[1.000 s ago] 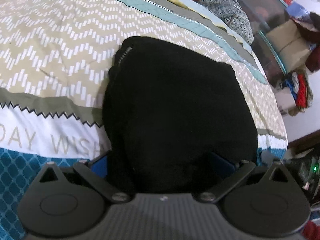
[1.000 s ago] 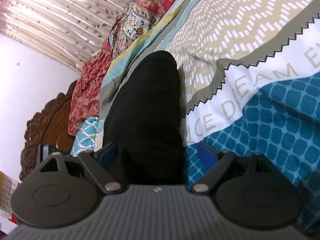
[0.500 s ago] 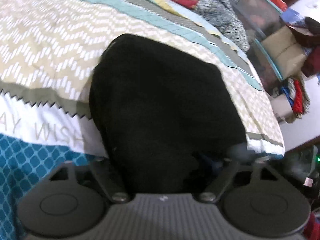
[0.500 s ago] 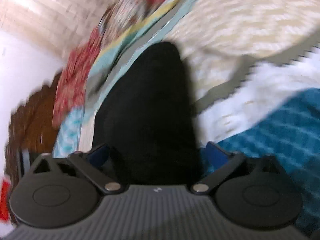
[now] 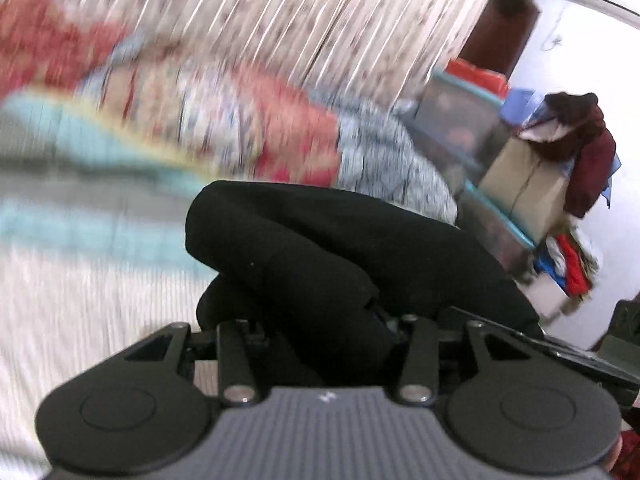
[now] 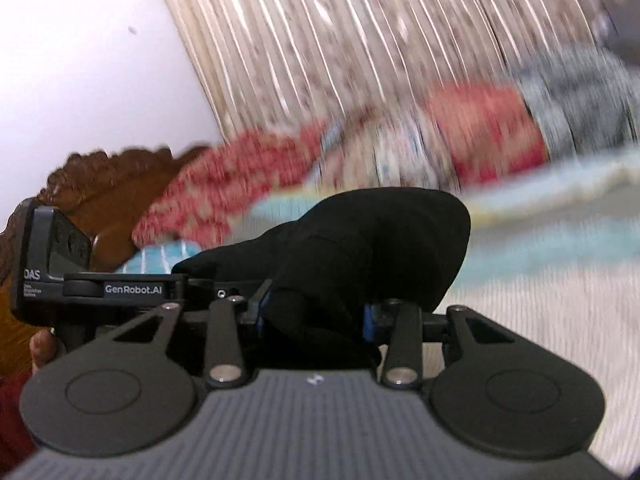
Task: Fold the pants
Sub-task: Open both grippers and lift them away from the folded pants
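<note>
The black pants [image 5: 340,256] hang bunched in front of my left gripper [image 5: 324,332], whose jaws are shut on the cloth. In the right wrist view the same black pants [image 6: 372,248] are pinched between the blue pads of my right gripper [image 6: 316,316], also shut on the cloth. Both grippers hold the pants lifted above the patterned bedspread [image 5: 80,280], side by side; the left gripper's body [image 6: 100,288] shows at the left of the right wrist view. The fingertips are hidden by cloth.
Red floral pillows [image 5: 288,136] and a grey patterned one [image 5: 384,160] lie at the far side of the bed before a curtain [image 5: 320,20]. Boxes and clothes [image 5: 552,184] are stacked at the right. A carved wooden headboard [image 6: 104,184] stands at the left.
Both grippers have closed on the pants and lifted them off the bed, tilting the views up from the bedspread toward the pillows and curtain. The cloth is now bunched.
</note>
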`<state>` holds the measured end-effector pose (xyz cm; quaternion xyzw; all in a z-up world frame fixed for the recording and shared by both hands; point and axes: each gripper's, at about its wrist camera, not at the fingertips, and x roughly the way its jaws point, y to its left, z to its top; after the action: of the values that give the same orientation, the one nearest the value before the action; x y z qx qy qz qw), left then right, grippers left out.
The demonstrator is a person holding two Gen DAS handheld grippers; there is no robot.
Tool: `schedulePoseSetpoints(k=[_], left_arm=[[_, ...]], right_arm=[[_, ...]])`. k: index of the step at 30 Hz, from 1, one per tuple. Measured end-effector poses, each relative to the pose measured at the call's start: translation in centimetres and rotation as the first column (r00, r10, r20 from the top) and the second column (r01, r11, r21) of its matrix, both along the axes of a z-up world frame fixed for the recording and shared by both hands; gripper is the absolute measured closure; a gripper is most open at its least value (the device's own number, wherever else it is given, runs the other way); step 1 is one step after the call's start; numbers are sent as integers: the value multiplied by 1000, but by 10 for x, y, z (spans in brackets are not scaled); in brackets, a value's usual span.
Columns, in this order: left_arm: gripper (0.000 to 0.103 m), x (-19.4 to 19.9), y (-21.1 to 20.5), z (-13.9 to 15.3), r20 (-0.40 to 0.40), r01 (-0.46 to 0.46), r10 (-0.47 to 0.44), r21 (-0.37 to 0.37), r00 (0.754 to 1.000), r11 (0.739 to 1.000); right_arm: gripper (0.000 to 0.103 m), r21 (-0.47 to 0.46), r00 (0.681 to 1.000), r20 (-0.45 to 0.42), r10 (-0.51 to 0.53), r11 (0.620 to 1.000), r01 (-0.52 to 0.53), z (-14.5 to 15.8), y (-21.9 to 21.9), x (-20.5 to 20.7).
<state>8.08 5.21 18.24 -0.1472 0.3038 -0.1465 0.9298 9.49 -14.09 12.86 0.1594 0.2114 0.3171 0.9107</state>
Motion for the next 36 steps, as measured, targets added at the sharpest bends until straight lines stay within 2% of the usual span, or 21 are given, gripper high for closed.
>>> schedulePoseSetpoints(k=[3,5,6,7,8,9,10,11,12,13,14,18,22,25,29,33,36], left_arm=[[61,53,-14,8,56,-22,19,58,998,998],[58,92,-13,-13,22,-40,39,64,999,997],[50,113,-13,-31,-9,-57,58,66,998,996],[40,132,-15,-53,-50,-75,79,78,996,994],[14,154,-16,-86,-129,-93,107,108,986,990],[15,173,-20,-116,-222,-109,143,155,965,982],[26,188,-24,-146,-312,-122,186,215,932,969],[24,195,-28,-172,-379,-129,225,263,898,956],[16,188,-29,-177,-330,-169,253,260,910,951],[16,181,-30,-173,-302,-183,256,248,918,951],[16,174,-31,-170,-294,-179,244,230,924,956],[17,133,-27,-154,-271,-206,254,193,929,959],[17,90,-16,-139,-275,-224,268,183,923,957],[16,57,-24,-127,-266,-214,273,233,925,949],[7,9,-44,-112,-254,-186,263,290,931,939],[1,-34,-62,-99,-229,-176,255,316,940,932],[0,-66,-71,-88,-197,-179,246,309,949,934]], right_arm=[[59,3,997,74,-20,1000,20,6,-5,40],[58,-8,997,70,-41,999,41,-12,-10,69],[57,-19,997,46,-61,998,62,-27,-12,86],[50,-37,996,6,-90,995,90,-46,-12,105],[39,-60,989,-65,-133,990,129,-69,-11,124],[34,-121,962,-184,-204,976,183,-99,-8,148],[35,-209,907,-313,-283,952,225,-128,-7,167],[34,-281,833,-428,-351,928,246,-155,-9,179],[34,-264,810,-461,-363,927,266,-170,-16,177],[29,-195,846,-405,-345,937,289,-169,-24,162],[22,-181,859,-383,-340,939,291,-165,-28,153],[21,-170,883,-351,-311,949,266,-152,-41,113],[20,-191,881,-329,-340,937,291,-140,-40,75],[16,-234,873,-297,-387,916,327,-132,-32,44],[15,-248,841,-381,-384,919,307,-130,-29,15],[13,-235,837,-419,-351,933,274,-127,-31,-22],[13,-241,834,-432,-343,935,260,-122,-34,-53]])
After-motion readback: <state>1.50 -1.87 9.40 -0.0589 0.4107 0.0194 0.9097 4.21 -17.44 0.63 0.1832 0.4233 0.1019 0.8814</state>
